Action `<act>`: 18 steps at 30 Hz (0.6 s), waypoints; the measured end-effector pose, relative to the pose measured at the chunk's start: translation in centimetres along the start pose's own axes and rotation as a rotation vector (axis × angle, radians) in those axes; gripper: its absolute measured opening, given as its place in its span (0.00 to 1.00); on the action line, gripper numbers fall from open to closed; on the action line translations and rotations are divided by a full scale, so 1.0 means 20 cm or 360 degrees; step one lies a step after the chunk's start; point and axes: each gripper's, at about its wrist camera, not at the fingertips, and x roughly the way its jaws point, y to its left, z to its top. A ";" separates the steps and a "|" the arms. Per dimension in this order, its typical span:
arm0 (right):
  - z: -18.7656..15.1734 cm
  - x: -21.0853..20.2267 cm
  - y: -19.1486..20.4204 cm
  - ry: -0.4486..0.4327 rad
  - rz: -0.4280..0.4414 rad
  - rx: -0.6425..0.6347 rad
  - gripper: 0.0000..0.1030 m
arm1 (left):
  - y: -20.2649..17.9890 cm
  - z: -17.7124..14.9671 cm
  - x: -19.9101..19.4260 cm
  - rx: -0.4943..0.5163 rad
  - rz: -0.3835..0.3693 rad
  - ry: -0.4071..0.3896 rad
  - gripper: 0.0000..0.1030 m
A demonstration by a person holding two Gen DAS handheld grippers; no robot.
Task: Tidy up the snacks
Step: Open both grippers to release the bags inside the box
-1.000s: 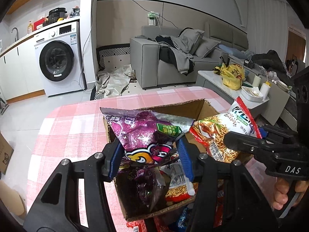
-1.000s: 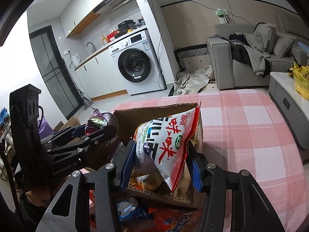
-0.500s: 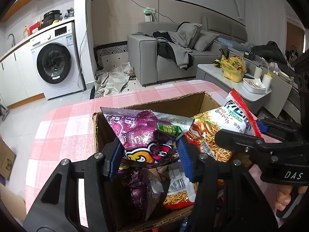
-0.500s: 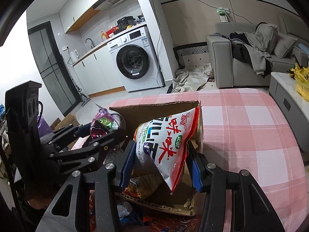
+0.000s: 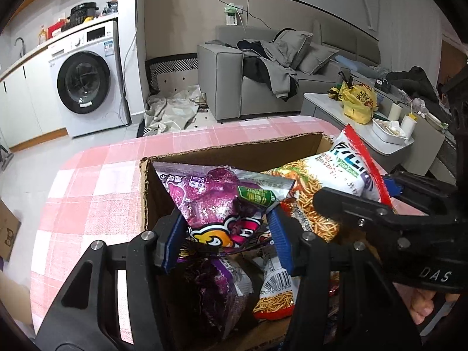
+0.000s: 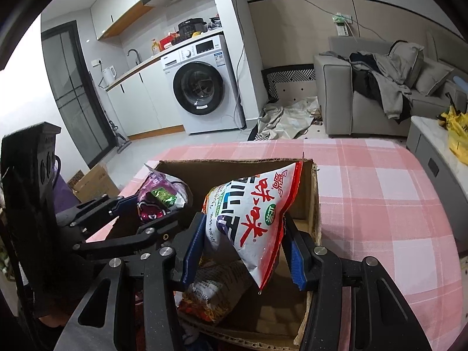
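My left gripper [image 5: 226, 239] is shut on a shiny purple snack bag [image 5: 222, 201] and holds it above the open cardboard box [image 5: 234, 152]. My right gripper [image 6: 244, 248] is shut on a white and red noodle snack bag [image 6: 251, 213], held over the same box [image 6: 234, 165]. In the left wrist view that white bag [image 5: 348, 169] and the right gripper [image 5: 389, 213] show at the right. In the right wrist view the purple bag [image 6: 162, 196] and the left gripper [image 6: 146, 213] show at the left. Inside the box lie another purple bag [image 5: 222, 280] and an orange noodle bag [image 5: 275, 292].
The box stands on a table with a pink checked cloth [image 6: 380, 193]. Beyond it are a washing machine [image 5: 87, 79], a grey sofa [image 5: 263, 73] with clothes, and a low white table [image 5: 365, 117] with a yellow bag. Small cardboard boxes [image 6: 93, 181] sit on the floor at the left.
Both grippers have moved forward over the box with their bags still held. More of the box's inside shows beneath them now.
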 end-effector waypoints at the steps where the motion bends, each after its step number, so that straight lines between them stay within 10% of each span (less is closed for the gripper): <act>1: 0.00 -0.01 0.00 -0.0001 0.0021 0.0001 0.52 | 0.00 0.00 0.00 0.0001 -0.0003 0.0005 0.50; 11: -0.05 -0.24 -0.02 -0.0075 -0.0030 -0.0074 1.00 | 0.02 -0.06 -0.20 -0.0076 -0.0013 -0.0041 0.99; 18: -0.13 -0.45 -0.05 -0.0150 0.0022 -0.0062 1.00 | 0.02 -0.16 -0.47 -0.0094 0.0001 -0.0092 0.99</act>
